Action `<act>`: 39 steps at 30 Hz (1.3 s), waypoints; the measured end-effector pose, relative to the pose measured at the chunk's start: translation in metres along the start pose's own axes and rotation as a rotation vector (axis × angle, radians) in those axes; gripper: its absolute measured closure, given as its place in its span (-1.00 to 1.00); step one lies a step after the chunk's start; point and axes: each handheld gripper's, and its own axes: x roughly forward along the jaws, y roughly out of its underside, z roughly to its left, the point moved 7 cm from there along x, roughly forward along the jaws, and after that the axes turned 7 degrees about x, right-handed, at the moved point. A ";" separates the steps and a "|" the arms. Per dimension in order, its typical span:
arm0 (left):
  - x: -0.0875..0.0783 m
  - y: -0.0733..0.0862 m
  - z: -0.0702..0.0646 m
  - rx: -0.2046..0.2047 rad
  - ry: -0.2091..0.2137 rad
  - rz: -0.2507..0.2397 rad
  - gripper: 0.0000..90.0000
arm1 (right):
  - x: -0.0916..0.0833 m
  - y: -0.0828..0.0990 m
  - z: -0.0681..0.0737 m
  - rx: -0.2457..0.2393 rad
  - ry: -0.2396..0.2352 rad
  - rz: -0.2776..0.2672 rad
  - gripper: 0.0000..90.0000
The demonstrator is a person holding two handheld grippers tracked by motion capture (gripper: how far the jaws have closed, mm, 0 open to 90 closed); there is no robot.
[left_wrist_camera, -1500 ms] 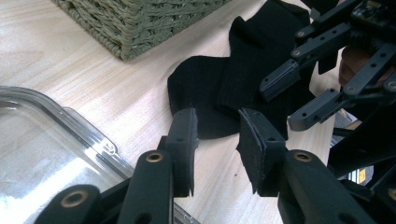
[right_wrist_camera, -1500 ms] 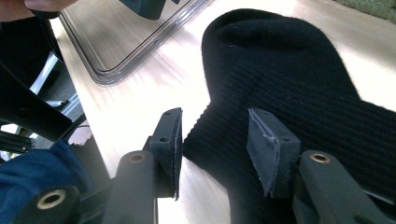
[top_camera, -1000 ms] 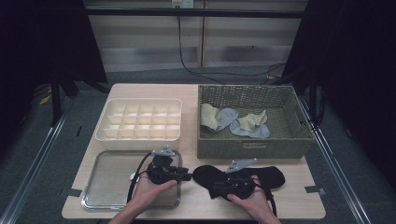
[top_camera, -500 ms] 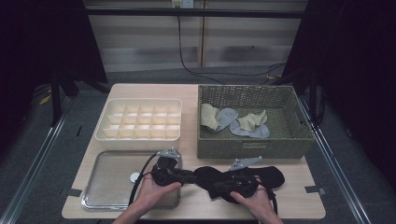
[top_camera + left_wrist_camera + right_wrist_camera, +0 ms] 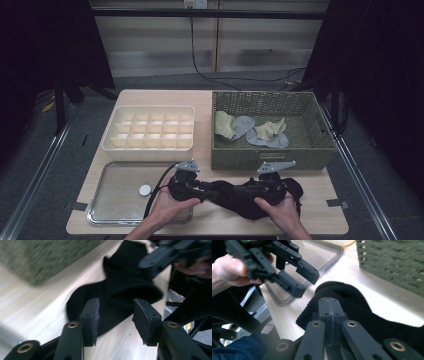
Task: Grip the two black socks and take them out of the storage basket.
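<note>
- my right gripper, pads pressed together, no cloth visibly pinched, lies on the black sock: soft, light, floppy.
- my left gripper has just been opening, pads spread above the sock's toe; i'd pinch there.

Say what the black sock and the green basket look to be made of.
Black sock: knitted fabric, matte; fine ribs show near the right gripper. Green basket: woven fibre or wicker-like strands, judging by its coarse plaited wall; the exact material is unclear.

Both hands low at the desk's near edge. Left gripper jaws parted, just been opening, pads clear of the black knitted sock. Right gripper clamped tight, jaws pressed together, facing the left across that sock.
</note>
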 end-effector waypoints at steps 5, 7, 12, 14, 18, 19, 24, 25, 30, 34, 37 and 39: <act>0.003 -0.008 -0.006 0.063 0.006 -0.012 0.13 | -0.001 -0.006 0.001 0.002 -0.017 0.007 1.00; 0.003 -0.014 -0.004 0.080 -0.001 -0.024 0.09 | 0.001 -0.005 0.002 0.005 -0.016 0.021 1.00; 0.013 -0.013 -0.005 0.117 0.039 -0.015 0.00 | 0.004 -0.003 0.001 0.009 -0.029 0.029 1.00; 0.018 -0.011 -0.009 0.135 0.068 0.002 -0.04 | 0.004 -0.004 0.001 0.016 -0.030 0.027 1.00; 0.022 -0.008 -0.016 0.163 0.106 0.029 -0.15 | 0.002 -0.005 0.000 0.021 -0.032 0.021 1.00; 0.023 -0.008 -0.017 0.164 0.115 0.032 -0.16 | 0.002 -0.006 -0.001 0.025 -0.034 0.015 1.00; 0.027 -0.005 -0.020 0.183 0.124 0.058 -0.16 | 0.002 -0.008 -0.002 0.031 -0.038 0.010 1.00; 0.028 -0.004 -0.019 0.184 0.104 0.072 -0.08 | 0.002 -0.009 -0.002 0.033 -0.038 0.008 1.00; 0.029 -0.004 -0.012 0.135 0.082 0.057 0.71 | 0.003 -0.009 -0.003 0.041 -0.035 0.004 1.00; 0.026 -0.006 -0.010 0.113 0.095 0.049 0.89 | 0.002 -0.008 -0.005 0.040 -0.043 0.000 0.91; 0.024 -0.012 -0.011 0.075 0.106 0.019 0.89 | -0.005 -0.008 -0.008 0.045 -0.032 -0.017 0.62; 0.023 -0.017 -0.011 0.057 0.112 0.000 0.89 | -0.012 -0.007 -0.013 0.050 -0.007 -0.023 0.39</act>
